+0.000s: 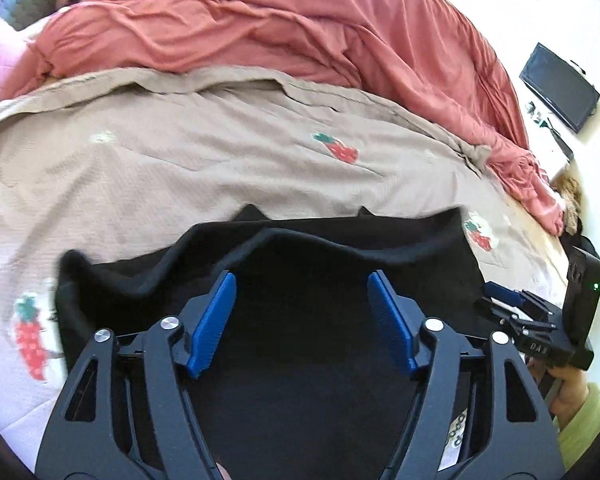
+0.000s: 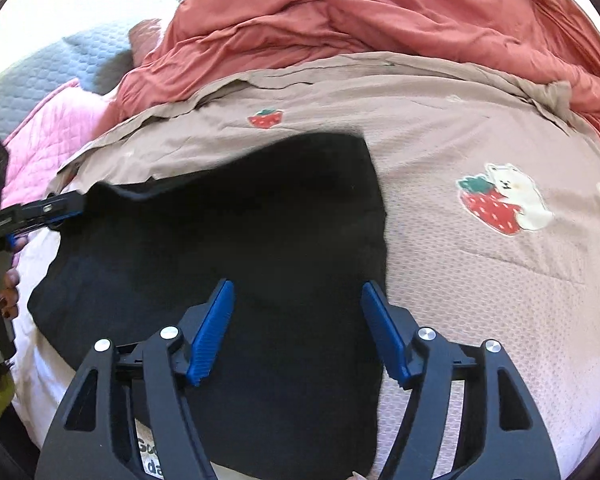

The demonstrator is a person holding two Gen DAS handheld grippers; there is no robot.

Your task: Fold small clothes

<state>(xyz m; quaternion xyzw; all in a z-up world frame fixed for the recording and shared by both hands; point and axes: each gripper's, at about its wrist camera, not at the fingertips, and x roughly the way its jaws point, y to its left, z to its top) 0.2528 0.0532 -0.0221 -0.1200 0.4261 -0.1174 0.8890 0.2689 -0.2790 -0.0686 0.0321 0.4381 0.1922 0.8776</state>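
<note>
- Black knit, soft and limp: the garment (image 2: pixel 228 240) is lying spread on the bed (image 2: pixel 480 300), on a beige strawberry-print cover, with a red duvet (image 2: pixel 380 12) bunched behind it.
- I am holding the left claw (image 1: pixel 302 320) spread wide above the garment; nothing is sitting between its blue pads (image 1: pixel 214 320) in its own view.
- In the right view, though, the left claw's tip is sitting right at the garment's far-left corner, and I cannot tell whether it is touching the cloth there.
- I am hovering the right claw (image 2: pixel 298 328) with its fingers apart too, over the garment's right edge, pinching nothing.
- The near hem in the left view is curling up in a raised ridge, so the cloth is looking thick but floppy; I am judging it light, not slippery, and likely to sag and drag if lifted by one point.
- I am judging the best holds to be the two corners of one edge, one claw on each, pinching through the full thickness so the layers are lifting together.
- The risk I am seeing: catching the cover along with the garment.
</note>
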